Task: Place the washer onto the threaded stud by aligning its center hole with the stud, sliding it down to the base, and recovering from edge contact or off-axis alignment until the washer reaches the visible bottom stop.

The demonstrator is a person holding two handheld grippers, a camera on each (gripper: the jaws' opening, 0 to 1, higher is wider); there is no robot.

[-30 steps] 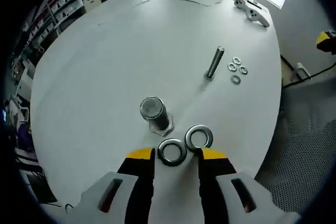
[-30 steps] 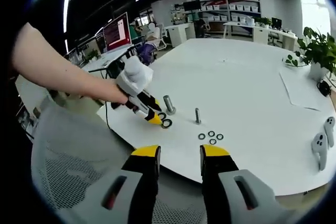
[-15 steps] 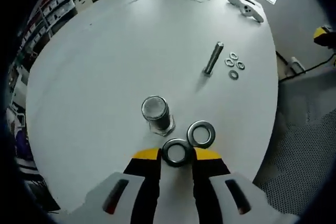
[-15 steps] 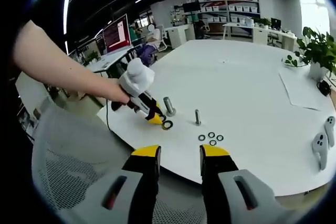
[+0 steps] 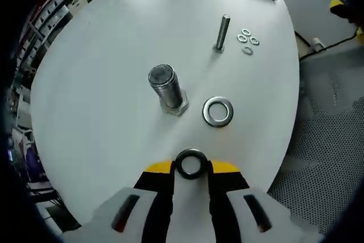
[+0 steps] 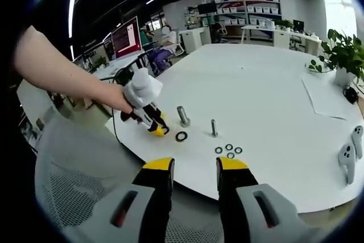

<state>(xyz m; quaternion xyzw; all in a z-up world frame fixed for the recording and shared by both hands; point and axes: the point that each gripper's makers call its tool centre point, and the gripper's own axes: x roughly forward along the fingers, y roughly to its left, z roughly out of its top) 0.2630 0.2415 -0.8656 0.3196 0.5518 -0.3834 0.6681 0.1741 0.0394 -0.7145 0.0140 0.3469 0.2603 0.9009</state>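
The washer sits pinched at the tips of the left gripper, above the counter, its hole facing the camera. I would level it over the big stud, which stands upright. The right gripper hangs open with nothing in it, well apart.

Left gripper jaws clamped together; right gripper jaws parted.

Large steel washer pinched at its edges between yellow tips of left gripper, hole facing up. Thick threaded stud upright on hex base on white table, bare. Second large washer flat just beside stud base
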